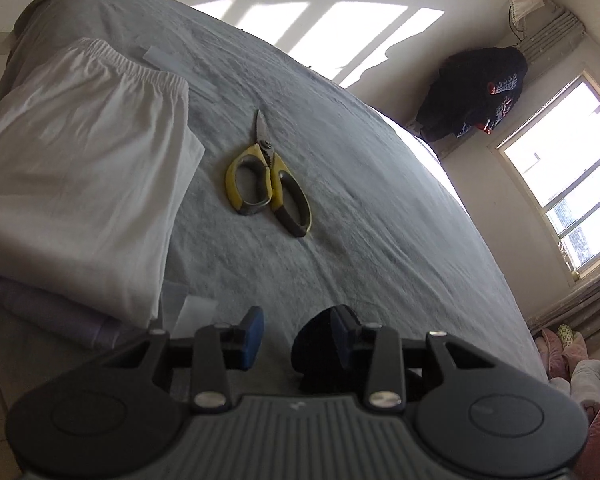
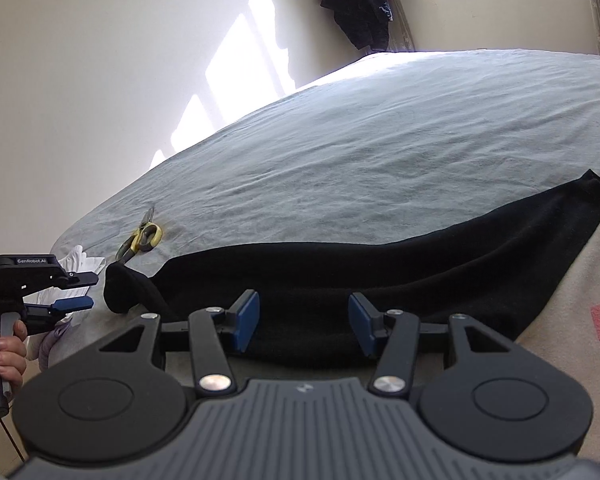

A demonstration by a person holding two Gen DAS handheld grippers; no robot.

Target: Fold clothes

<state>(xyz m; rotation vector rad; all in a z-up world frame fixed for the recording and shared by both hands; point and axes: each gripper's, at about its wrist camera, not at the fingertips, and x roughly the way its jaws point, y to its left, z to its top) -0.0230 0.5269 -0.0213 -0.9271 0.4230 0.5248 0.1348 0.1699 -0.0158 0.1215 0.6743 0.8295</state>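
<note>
Looking along the left gripper point(image 1: 288, 336), its jaws stand partly apart with nothing between the pads; a dark lump of black cloth point(image 1: 320, 344) sits against the right-hand finger, though whether it touches I cannot tell. Ahead and left lie folded white trousers point(image 1: 84, 168) with an elastic waistband, and straight ahead yellow-handled scissors point(image 1: 266, 180) on the grey bedsheet point(image 1: 380, 220).

Along the right gripper point(image 2: 304, 324), the jaws stand moderately wide, straddling the near edge of the black garment point(image 2: 380, 276), not visibly pinching it. This view alone shows its full spread. It looks soft, light and limp; take it at a hem or corner.
</note>
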